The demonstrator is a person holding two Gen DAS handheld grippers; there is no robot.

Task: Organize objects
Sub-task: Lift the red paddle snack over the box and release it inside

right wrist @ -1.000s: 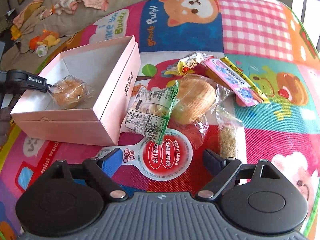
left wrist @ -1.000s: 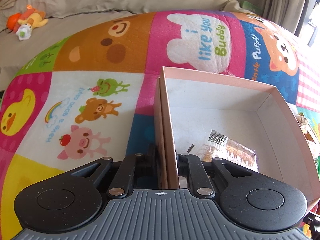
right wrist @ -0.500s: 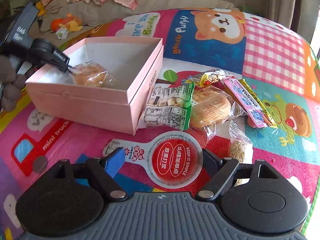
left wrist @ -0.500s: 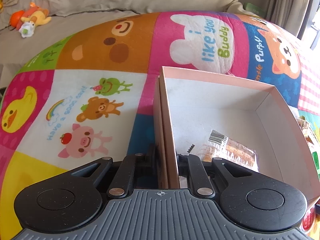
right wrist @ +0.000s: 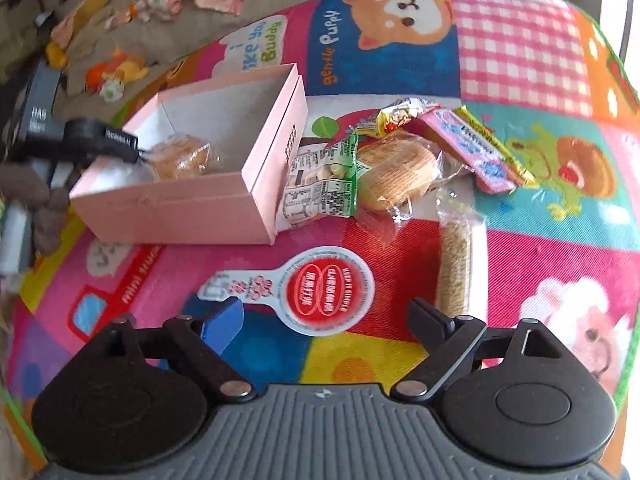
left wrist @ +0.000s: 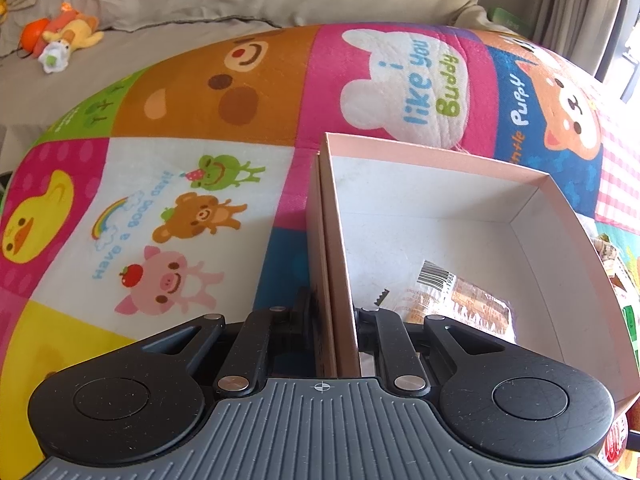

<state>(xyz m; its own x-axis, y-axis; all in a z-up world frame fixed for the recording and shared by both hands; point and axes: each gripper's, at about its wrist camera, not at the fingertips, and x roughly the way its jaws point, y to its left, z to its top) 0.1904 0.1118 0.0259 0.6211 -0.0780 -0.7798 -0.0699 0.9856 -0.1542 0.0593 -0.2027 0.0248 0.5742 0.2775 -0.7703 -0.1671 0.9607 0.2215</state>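
A pink open box sits on the cartoon play mat. My left gripper is shut on the box's near wall, one finger outside and one inside. A wrapped pastry lies inside the box. My right gripper is open and empty, just above a round red-and-white packet. Beyond it lie a green-edged snack pack, a wrapped bun, a grain stick, a pink packet and a yellow candy bag.
A beige sofa with a plush toy and clothes borders the mat at the back. The left gripper also shows in the right wrist view at the box's left wall.
My right gripper has pulled back and risen, so the round packet now lies further ahead of the fingers. The left gripper keeps its hold on the box wall.
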